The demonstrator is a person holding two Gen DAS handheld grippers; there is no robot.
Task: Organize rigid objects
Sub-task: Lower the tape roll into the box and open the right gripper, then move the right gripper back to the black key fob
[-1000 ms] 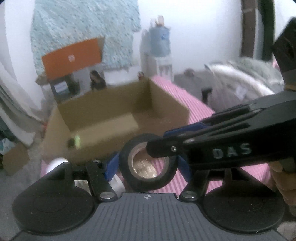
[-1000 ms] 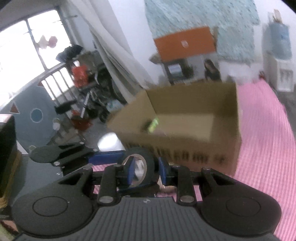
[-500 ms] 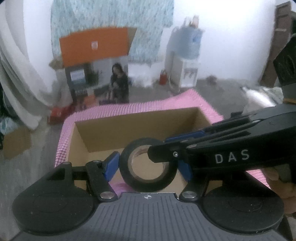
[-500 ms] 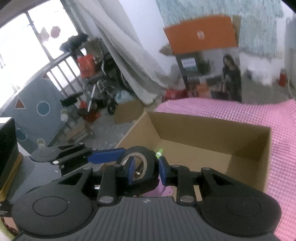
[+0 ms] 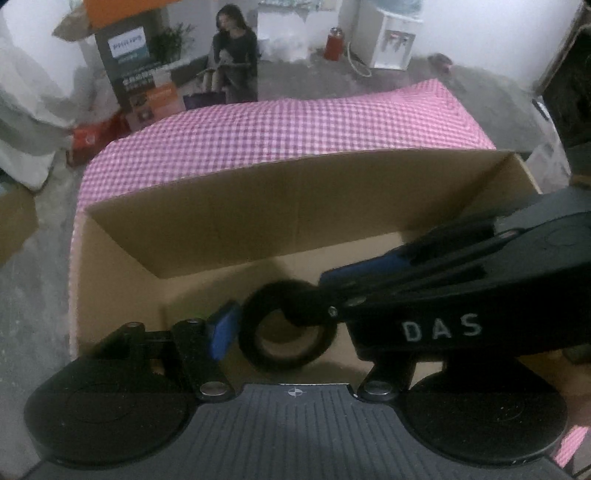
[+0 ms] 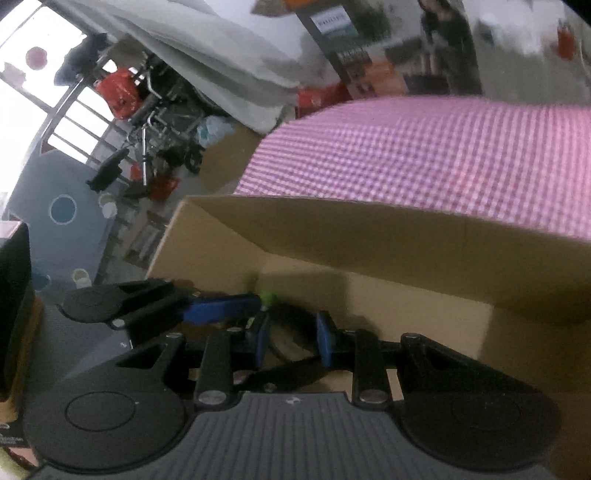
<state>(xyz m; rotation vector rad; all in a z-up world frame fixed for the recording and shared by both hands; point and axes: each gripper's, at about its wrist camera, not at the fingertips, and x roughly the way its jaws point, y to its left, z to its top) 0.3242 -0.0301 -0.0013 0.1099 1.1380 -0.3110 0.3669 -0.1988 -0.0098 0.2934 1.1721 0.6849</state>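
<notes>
A black tape roll (image 5: 286, 328) hangs over the inside of an open cardboard box (image 5: 258, 206). In the left wrist view my left gripper (image 5: 288, 328) has the roll between its blue pads (image 5: 221, 330), and the right gripper's finger reaches in from the right onto the roll's upper rim. In the right wrist view my right gripper (image 6: 290, 338) is closed on the dark roll (image 6: 284, 332) seen edge-on. A small green object (image 6: 266, 296) lies in the box's corner (image 6: 255, 277).
The box sits on a pink checked cloth (image 5: 280, 122). A Philips carton (image 5: 147, 74) and a water dispenser (image 5: 388, 33) stand on the floor beyond. Bicycles and clutter (image 6: 155, 110) lie by the window at left.
Both grippers moved forward and tilted down with the tape roll, from in front of the box to over and inside its opening.
</notes>
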